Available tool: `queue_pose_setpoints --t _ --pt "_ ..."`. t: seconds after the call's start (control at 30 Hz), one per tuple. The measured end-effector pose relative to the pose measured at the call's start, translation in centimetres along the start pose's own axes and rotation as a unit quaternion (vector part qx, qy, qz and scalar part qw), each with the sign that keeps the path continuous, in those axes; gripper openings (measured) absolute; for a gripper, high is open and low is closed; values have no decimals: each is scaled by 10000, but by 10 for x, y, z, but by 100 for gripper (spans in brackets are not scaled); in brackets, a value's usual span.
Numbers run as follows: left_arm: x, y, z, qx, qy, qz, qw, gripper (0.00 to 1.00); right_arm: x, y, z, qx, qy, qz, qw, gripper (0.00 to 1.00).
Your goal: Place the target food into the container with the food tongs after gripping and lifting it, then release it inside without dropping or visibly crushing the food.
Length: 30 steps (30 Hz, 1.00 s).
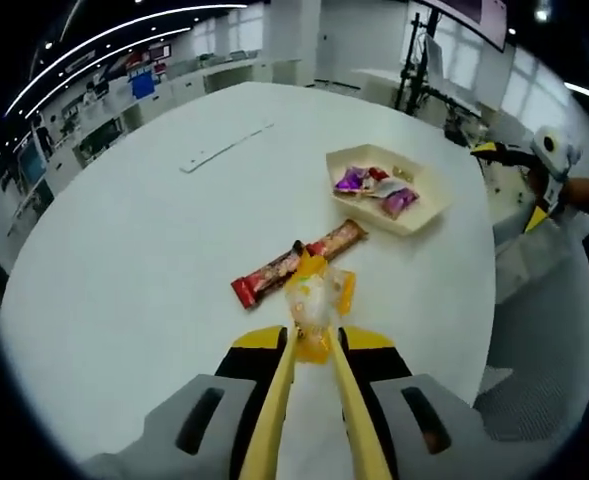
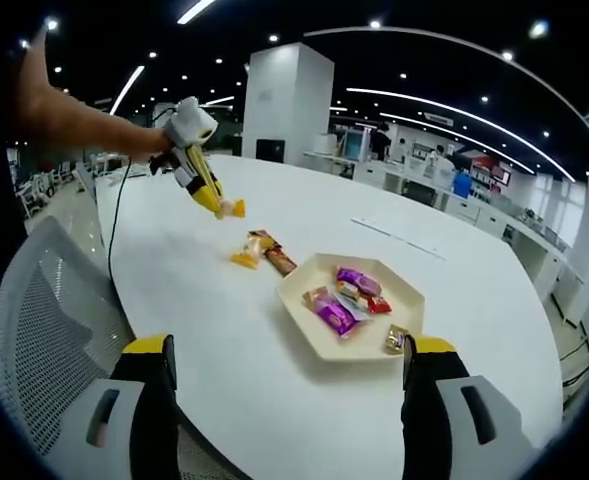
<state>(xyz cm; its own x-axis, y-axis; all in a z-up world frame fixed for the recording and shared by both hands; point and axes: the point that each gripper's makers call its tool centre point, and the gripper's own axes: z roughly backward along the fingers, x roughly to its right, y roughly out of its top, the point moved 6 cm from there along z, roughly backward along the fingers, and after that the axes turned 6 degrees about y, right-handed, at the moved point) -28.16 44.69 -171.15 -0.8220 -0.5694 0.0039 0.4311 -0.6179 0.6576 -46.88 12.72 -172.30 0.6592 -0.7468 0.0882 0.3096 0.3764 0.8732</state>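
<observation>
Yellow tong arms in left gripper (image 1: 314, 345) pinched around clear-and-yellow wrapped candy (image 1: 315, 295), candy low over round white table (image 1: 124, 260) beside long red-brown snack bar (image 1: 296, 262). Cream hexagonal tray (image 1: 429, 215) further back holds purple and red wrapped sweets (image 1: 372, 187). Right gripper (image 2: 286, 365) jaws spread wide, nothing between, near tray edge. Grey mesh chair (image 2: 34, 330) left of table.

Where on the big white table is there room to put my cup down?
Bare table left of the long snack bar, and beyond the tray toward the far edge. It is crowded between the tray and the yellow candy, by the left gripper.
</observation>
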Motion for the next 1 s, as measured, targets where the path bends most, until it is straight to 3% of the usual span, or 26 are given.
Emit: queue_pose_setpoints --t 0.4,1.0 --pt "-16 34 24 15 130 -395 9991 16 1 1 1 69 -34 -20 10000 93" --pt "-13 43 26 40 106 -587 9982 16 2 2 2 108 -56 -12 9999 92"
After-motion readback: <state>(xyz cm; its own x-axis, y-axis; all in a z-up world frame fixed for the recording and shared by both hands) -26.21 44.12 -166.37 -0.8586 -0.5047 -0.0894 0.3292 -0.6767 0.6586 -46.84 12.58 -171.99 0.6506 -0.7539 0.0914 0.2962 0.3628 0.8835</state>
